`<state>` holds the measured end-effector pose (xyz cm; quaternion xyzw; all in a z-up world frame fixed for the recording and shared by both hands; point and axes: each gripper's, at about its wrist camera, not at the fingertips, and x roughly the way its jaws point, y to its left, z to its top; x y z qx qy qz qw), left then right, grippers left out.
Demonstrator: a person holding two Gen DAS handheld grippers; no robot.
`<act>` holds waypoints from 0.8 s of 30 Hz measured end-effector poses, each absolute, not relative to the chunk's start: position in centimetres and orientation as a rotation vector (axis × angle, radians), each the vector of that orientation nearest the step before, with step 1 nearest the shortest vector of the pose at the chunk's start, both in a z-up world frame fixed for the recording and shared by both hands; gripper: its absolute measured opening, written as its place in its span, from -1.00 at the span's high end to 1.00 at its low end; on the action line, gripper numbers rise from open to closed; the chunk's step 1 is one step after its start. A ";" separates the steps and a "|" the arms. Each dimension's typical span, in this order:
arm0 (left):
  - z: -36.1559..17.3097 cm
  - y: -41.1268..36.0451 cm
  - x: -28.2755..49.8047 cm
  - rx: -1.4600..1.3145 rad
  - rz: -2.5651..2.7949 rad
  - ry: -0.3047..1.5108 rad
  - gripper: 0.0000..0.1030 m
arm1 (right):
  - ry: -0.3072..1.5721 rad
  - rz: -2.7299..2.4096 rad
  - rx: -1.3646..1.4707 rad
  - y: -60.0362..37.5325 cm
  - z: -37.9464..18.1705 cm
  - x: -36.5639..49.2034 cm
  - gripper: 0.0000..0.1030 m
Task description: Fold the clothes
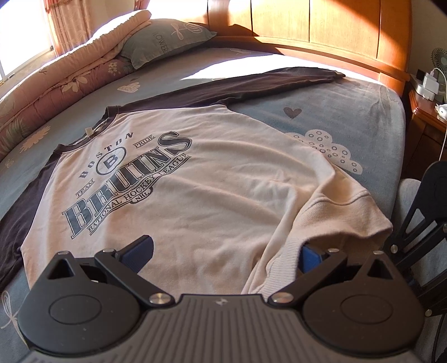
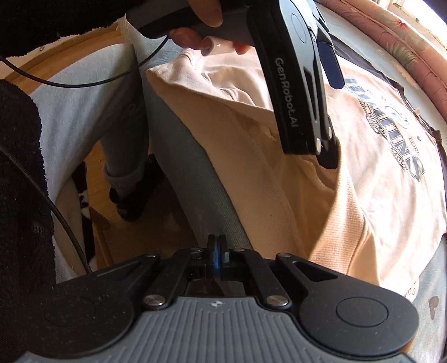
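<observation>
The bed (image 1: 349, 117), covered with a blue patterned sheet, carried the whole workpiece: a cream sweatshirt (image 1: 212, 178) with dark sleeves and a printed hockey emblem lay face up across it, collar toward the folded quilt (image 1: 56, 81) and pillow (image 1: 164, 42) at the far side. The body of the garment was spread flat and unfolded. The far sleeve (image 1: 251, 83) extended straight out toward the wooden headboard (image 1: 321, 25), and the other dark sleeve (image 1: 16, 212) ran along the left edge of the view; neither had been turned in over the body. The only disturbed area was the near hem corner (image 1: 335, 223), which was bunched and doubled over at the mattress edge. On that basis the fold was judged to be at its very start, with both sleeves and the body fold still to be made. The left gripper (image 1: 226, 251) stood over the hem with its fingers wide apart, the right-hand finger partly hidden under the bunched ribbed hem, nothing clamped. The right gripper (image 2: 218, 245) pointed down at the mattress edge beside the hem, its fingers pressed together with no cloth visible between them.
</observation>
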<state>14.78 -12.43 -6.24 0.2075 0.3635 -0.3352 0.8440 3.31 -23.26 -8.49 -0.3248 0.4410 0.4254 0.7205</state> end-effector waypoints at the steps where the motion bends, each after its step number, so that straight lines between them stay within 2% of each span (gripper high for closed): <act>1: -6.3 -12.0 14.4 0.425 -0.713 0.776 -0.99 | 0.958 0.932 -0.683 -23.5 -8.0 3.4 0.96; 6: -7.7 -9.4 12.8 0.393 -0.704 0.838 -0.99 | 0.888 0.882 -0.577 -23.8 -7.0 4.8 0.75; 7: -7.8 -8.8 12.8 0.384 -0.688 0.847 -0.99 | 0.880 0.876 -0.570 -23.5 -7.1 5.1 0.62; 10: -7.9 -7.0 12.5 0.348 -0.643 0.867 -0.99 | 0.856 0.899 -0.608 -21.5 -7.9 5.4 0.42; 14: -7.3 -4.7 12.1 0.288 -0.597 0.865 -0.99 | 0.815 0.931 -0.670 -18.8 -8.6 5.6 0.41; 16: -7.1 -3.8 11.9 0.266 -0.582 0.863 -0.99 | 0.803 0.949 -0.670 -18.0 -8.6 5.7 0.46; 17: -7.0 -3.4 11.7 0.254 -0.578 0.865 -0.99 | 0.819 0.958 -0.670 -17.7 -8.6 5.8 0.59; 18: -7.0 -3.0 11.6 0.246 -0.576 0.865 -0.99 | 0.831 0.977 -0.676 -17.6 -8.5 5.7 0.97; 24: -8.6 -1.2 11.1 0.262 -0.511 0.917 -0.99 | 0.900 1.013 -0.632 -19.3 -7.5 4.5 0.97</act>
